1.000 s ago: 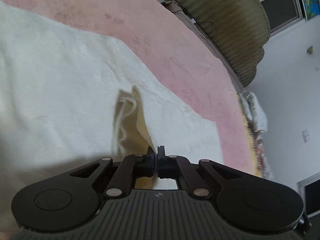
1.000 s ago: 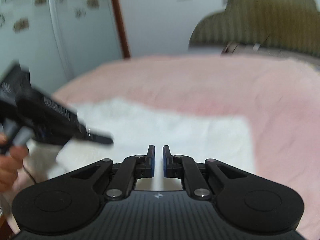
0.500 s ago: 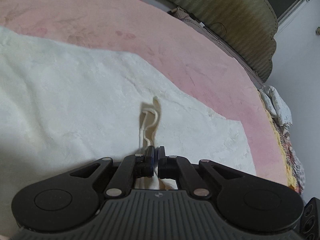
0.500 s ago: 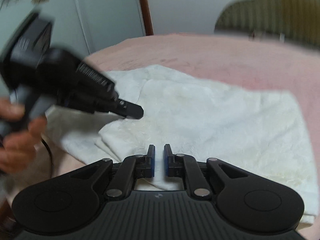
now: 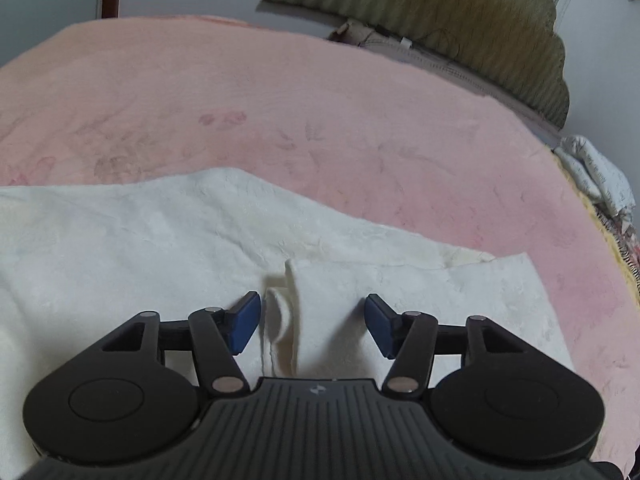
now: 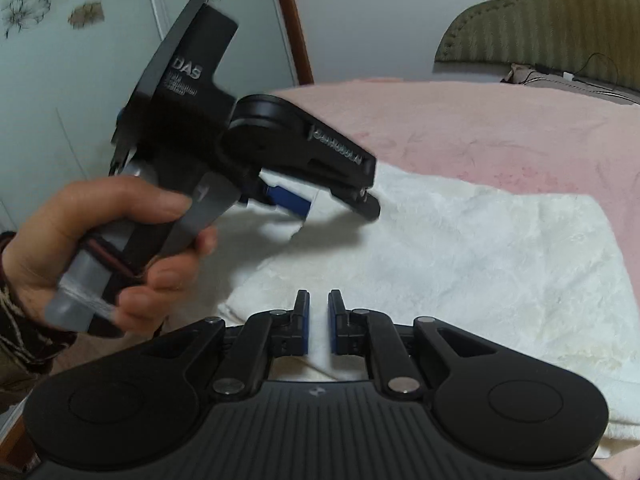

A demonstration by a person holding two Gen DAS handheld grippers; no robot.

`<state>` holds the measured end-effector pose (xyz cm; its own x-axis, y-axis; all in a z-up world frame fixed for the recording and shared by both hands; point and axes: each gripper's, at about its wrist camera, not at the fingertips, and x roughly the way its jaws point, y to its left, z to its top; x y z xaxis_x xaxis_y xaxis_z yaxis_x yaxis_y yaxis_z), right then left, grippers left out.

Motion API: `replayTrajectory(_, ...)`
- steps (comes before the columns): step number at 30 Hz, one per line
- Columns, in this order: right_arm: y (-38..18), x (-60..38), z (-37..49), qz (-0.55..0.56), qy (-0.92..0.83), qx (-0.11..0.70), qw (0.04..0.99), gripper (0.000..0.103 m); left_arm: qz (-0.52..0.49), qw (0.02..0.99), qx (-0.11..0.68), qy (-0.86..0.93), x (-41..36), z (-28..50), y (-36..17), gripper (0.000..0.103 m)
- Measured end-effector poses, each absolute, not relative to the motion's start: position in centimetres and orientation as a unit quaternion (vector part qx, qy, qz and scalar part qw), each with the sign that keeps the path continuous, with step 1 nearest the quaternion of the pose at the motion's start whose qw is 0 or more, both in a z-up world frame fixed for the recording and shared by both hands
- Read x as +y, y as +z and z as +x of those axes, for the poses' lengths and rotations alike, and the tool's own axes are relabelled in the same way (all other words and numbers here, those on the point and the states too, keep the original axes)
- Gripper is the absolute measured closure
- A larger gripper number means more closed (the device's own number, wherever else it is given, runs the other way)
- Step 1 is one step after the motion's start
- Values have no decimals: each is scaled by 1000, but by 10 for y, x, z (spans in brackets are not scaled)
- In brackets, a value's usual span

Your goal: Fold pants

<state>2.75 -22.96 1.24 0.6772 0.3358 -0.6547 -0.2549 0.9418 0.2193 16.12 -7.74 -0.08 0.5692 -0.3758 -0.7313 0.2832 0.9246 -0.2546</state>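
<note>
Pants: the white, fuzzy fleece pants lie folded flat on the pink plush bedspread, near its close edge.
Drawstring: a white cord loop rests at the folded waistband edge, between your left gripper's blue pads, which do not touch it.
Left gripper: your left gripper hangs over the pants with its jaws opening.
Right gripper: your right gripper is narrowed to a slim gap, holding nothing, just above the near edge of the pants.
Left hand: your left hand grasps the grey handle.
</note>
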Motion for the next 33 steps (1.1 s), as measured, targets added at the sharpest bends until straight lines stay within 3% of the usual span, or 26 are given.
replayTrajectory(4,23,-234,22,84,158,352,919,92,-6,911,380,-161,-70,144,13,40)
replayTrajectory(6,24,-233,23,98,166,350,917,92,16,905,398,-147,-72,154,4,37)
replayTrajectory(12,24,-222,26,76,159,359,916,92,-9,906,398,-144,-59,156,1,32)
replayTrajectory(14,31,-222,23,75,166,344,921,92,-9,914,381,-137,-54,146,6,26)
replayTrajectory(16,28,-218,28,72,172,350,918,92,-3,915,385,-119,-54,147,-1,3)
replayTrajectory(20,20,-216,36,77,167,363,914,92,19,910,396,-120,-53,147,-6,7)
replayTrajectory(27,46,-191,32,34,175,319,931,92,-35,925,365,-97,16,116,25,1)
replayTrajectory(33,42,-142,35,-8,230,316,920,90,130,921,362,57,45,101,20,1)
